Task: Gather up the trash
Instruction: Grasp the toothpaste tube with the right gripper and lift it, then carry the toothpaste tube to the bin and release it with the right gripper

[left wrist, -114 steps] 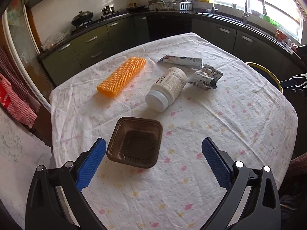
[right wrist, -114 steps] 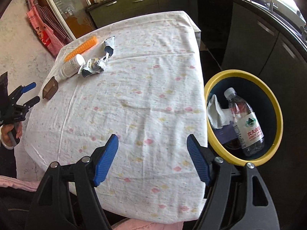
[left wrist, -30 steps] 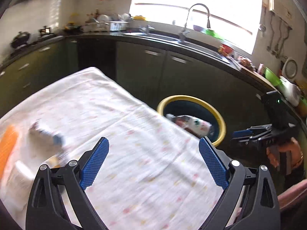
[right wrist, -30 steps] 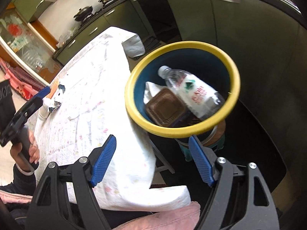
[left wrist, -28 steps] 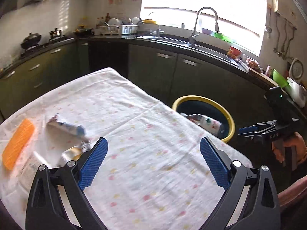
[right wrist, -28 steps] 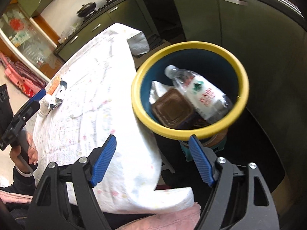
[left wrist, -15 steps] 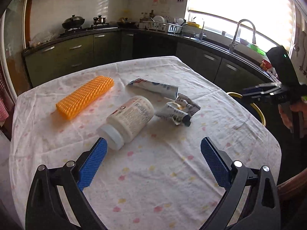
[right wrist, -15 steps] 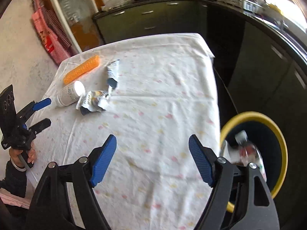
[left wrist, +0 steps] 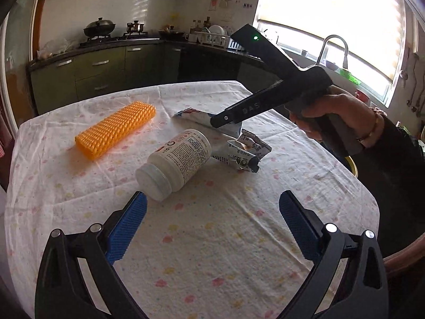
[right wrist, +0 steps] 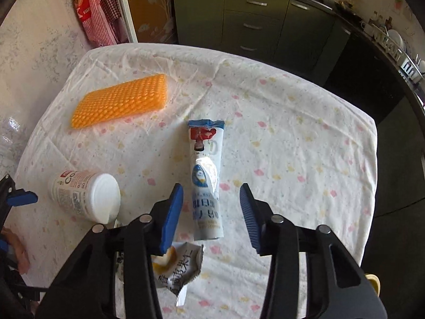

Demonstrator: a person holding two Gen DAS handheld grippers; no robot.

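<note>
Right wrist view looks down on a tabletop [right wrist: 292,138] covered by a white cloth with small pink and yellow flowers, standing in a kitchen with dark green cabinets [right wrist: 252,13] along the far wall. The right tool [right wrist: 211,207] hangs open, holding nothing, its blue pads either side of a flattened blue-and-white pouch [right wrist: 205,175] lying on the cloth. Left of the pouch lies an orange textured pad [right wrist: 120,103], and nearer the camera a white capped bottle [right wrist: 85,196] rests on its side; what it holds cannot be seen. A crumpled wrapper [right wrist: 180,268] is partly hidden beneath the tool's left arm. A sliver of yellow rim [right wrist: 372,287] shows at the lower right, mostly cut off. From the left wrist, the left tool [left wrist: 212,212] is spread open and empty, just short of the bottle's cap, with a sink tap [left wrist: 334,50] under a bright window [left wrist: 332,8] behind.
</note>
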